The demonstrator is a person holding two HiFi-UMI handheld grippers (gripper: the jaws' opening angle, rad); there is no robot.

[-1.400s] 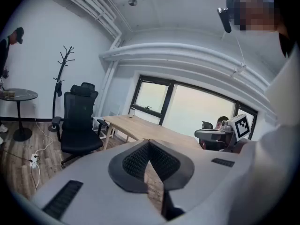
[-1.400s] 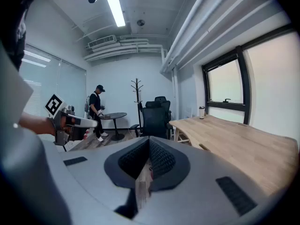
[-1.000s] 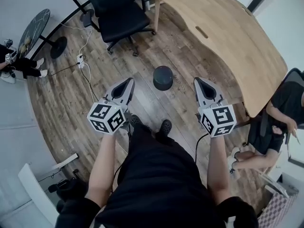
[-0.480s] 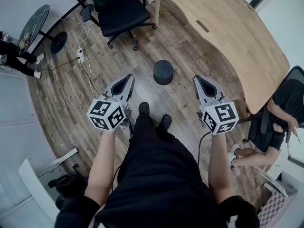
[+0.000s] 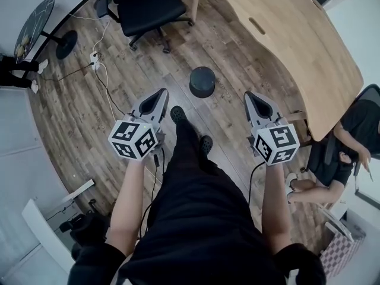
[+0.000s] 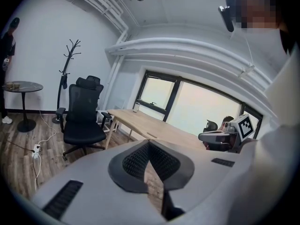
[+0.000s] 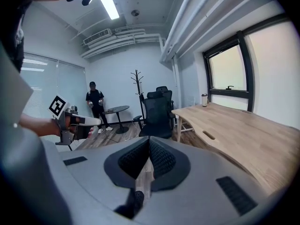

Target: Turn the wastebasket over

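wastebasket stands on the floor ahead of me, between and just beyond my left gripper and right gripper; neither is clearly nearer; both have jaws together, empty.

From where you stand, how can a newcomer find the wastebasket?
Start at the long curved wooden desk. On the plank floor near it stands the wastebasket. It is the only small dark round tub, apart from the black office chair.
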